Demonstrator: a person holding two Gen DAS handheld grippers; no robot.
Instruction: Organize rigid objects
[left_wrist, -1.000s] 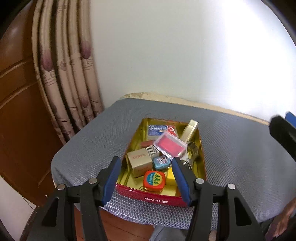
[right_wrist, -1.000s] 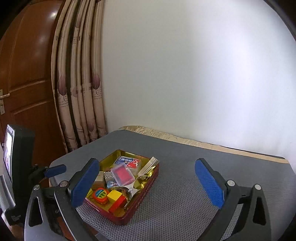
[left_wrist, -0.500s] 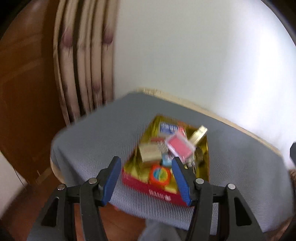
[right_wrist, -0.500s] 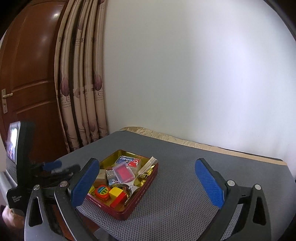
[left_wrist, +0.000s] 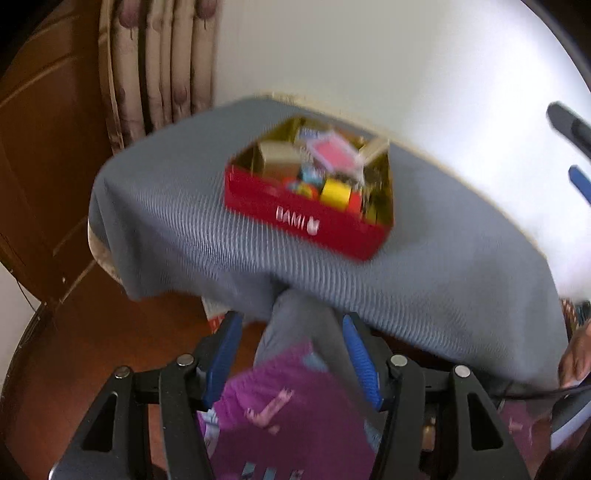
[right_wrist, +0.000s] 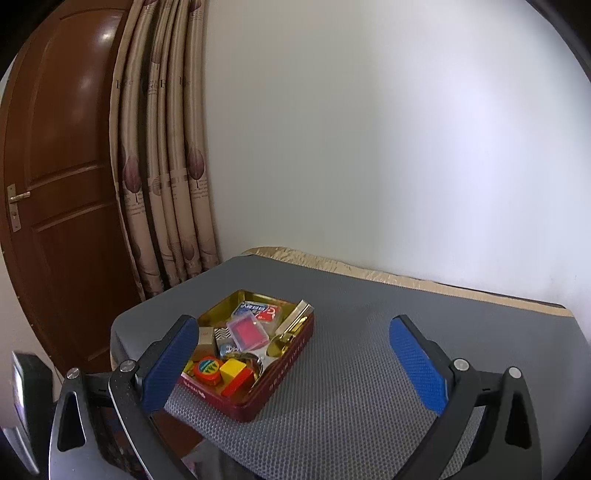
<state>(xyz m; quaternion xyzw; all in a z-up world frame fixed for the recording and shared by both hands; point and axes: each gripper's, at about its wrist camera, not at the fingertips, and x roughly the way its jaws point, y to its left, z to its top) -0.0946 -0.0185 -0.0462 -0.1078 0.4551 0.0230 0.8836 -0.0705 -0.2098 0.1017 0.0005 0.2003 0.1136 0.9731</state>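
A red tin (right_wrist: 280, 369) with a gold inside sits near the left front corner of the grey mat; it also shows, blurred, in the left wrist view (left_wrist: 306, 221). It holds several small things: a pink clear case (right_wrist: 248, 333), a yellow block (right_wrist: 232, 369), a round orange tape measure (right_wrist: 207, 369), a tan box (right_wrist: 206, 341), a blue-and-red card pack (right_wrist: 258, 311). My right gripper (right_wrist: 295, 358) is open and empty, above the mat beside the tin. My left gripper (left_wrist: 291, 354) is open and empty, pulled back below the table's front edge.
The grey mat (right_wrist: 369, 369) covers a table against a white wall. Curtains (right_wrist: 166, 184) and a brown door (right_wrist: 55, 184) stand to the left. In the left wrist view a person's grey trouser leg (left_wrist: 295, 325) and purple clothing (left_wrist: 288, 424) lie under the gripper.
My left gripper has drawn back and down from over the tin to below the table's front edge. The right gripper has stayed open and backed off slightly.
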